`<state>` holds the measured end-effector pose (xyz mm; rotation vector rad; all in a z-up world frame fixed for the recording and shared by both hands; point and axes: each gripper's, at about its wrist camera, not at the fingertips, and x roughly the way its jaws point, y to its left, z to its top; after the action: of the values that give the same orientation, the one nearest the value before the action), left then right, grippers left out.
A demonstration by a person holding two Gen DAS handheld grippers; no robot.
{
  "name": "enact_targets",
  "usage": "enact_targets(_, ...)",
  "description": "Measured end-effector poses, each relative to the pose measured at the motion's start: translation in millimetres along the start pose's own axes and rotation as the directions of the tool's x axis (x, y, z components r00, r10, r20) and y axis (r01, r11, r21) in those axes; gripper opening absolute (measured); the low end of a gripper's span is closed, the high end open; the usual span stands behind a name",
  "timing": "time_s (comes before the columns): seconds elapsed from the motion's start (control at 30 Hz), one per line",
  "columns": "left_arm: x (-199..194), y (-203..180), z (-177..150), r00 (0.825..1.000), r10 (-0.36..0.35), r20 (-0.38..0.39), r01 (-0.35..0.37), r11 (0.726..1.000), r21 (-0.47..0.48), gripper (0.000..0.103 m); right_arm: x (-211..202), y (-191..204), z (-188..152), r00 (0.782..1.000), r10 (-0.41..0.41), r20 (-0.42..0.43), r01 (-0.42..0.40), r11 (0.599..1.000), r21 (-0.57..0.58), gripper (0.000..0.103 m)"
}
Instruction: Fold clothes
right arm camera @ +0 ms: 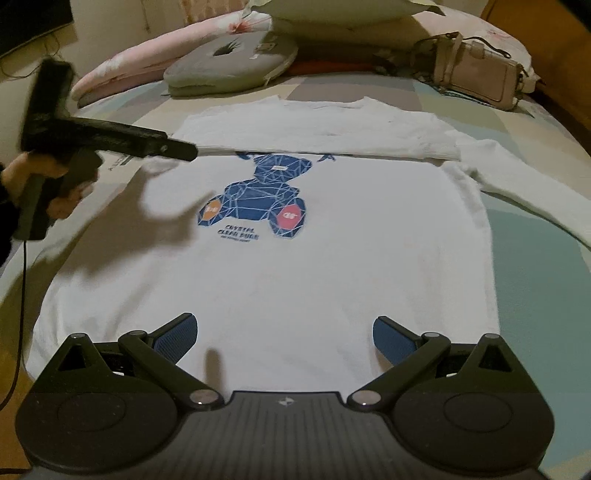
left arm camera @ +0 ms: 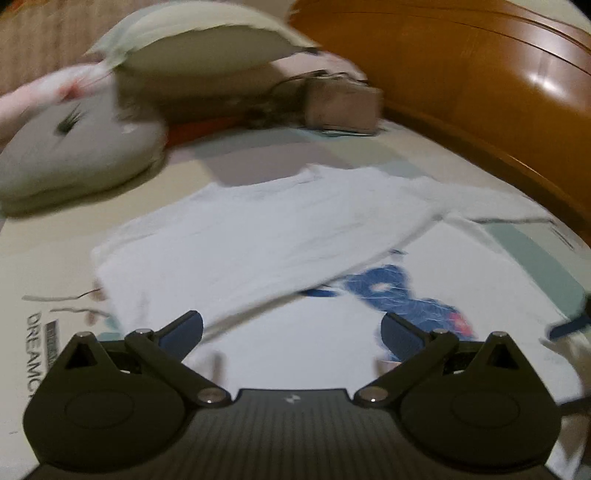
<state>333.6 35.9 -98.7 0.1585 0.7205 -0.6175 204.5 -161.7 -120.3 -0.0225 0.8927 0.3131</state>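
Both tongs wide open and empty, left tongs (left arm camera: 291, 328), right tongs (right arm camera: 285, 330), white sweatshirt (right arm camera: 295, 258) flat on bed (right arm camera: 535, 240), sleeve folded across chest.

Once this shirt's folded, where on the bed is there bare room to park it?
Bare sheet lies right of the shirt, below its outstretched sleeve. A narrower strip runs between the collar fold and the grey cushion. The head end is crowded: cushion, pillows and handbag. The left side holds the left gripper.

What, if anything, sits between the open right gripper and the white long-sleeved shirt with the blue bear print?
Nothing visible. The right gripper hangs open over the white shirt's bare hem; the left gripper is off near the folded sleeve.
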Motion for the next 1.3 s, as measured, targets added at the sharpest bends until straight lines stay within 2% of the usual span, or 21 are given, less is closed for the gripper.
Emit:
enact_targets(0.13,5,-33,-29,0.996,0.036,-0.079,-0.026,0.992,0.125,0.102,7,-1,-3,1.0,-0.03,0.0,0.03,0.999,-0.029,0.103)
enact_targets(0.23,-4,-37,-52,0.993,0.064,-0.099,-0.055,0.994,0.092,0.102,11,-2,-11,0.999,-0.031,0.019,0.032,0.999,-0.041,0.103)
enact_targets(0.33,-27,-35,-61,0.99,0.092,-0.108,-0.092,0.996,0.012,0.102,15,-4,-19,0.999,-0.033,0.037,0.035,0.998,-0.054,0.103)
enact_targets(0.43,-53,-49,-73,0.992,0.09,-0.089,-0.089,0.996,0.014,0.102,19,-4,-26,0.998,-0.034,0.056,0.038,0.997,-0.065,0.103)
enact_targets(0.6,-68,-74,-104,0.986,0.099,-0.132,-0.093,0.994,0.053,0.102,16,-6,-35,0.994,-0.016,0.11,0.027,0.995,-0.101,0.103)
enact_targets(0.67,-78,-70,-115,0.988,0.099,-0.12,-0.1,0.995,-0.003,0.102,14,-7,-39,0.993,-0.006,0.122,0.02,0.993,-0.12,0.103)
enact_targets(0.8,-93,-74,-122,0.984,0.135,-0.116,-0.135,0.991,0.01,0.102,6,-11,-47,0.992,-0.007,0.128,0.023,0.992,-0.12,0.103)
enact_targets(0.97,-99,-85,-117,0.99,0.132,-0.047,-0.13,0.99,0.051,0.102,2,-11,-52,0.989,-0.023,0.145,0.039,0.993,-0.11,0.103)
enact_targets(1.07,-88,-84,-122,0.99,0.109,-0.085,-0.108,0.994,0.023,0.102,1,-8,-45,0.994,-0.049,0.098,0.058,0.994,-0.091,0.103)
enact_targets(1.2,-92,-81,-132,0.992,0.107,-0.06,-0.108,0.994,-0.01,0.102,-1,-4,-28,0.997,-0.055,0.051,0.06,0.992,-0.112,0.103)
enact_targets(1.3,-95,-81,-134,0.993,0.11,-0.052,-0.111,0.994,-0.013,0.102,3,9,-12,0.998,0.001,0.056,0.01,0.979,-0.202,0.103)
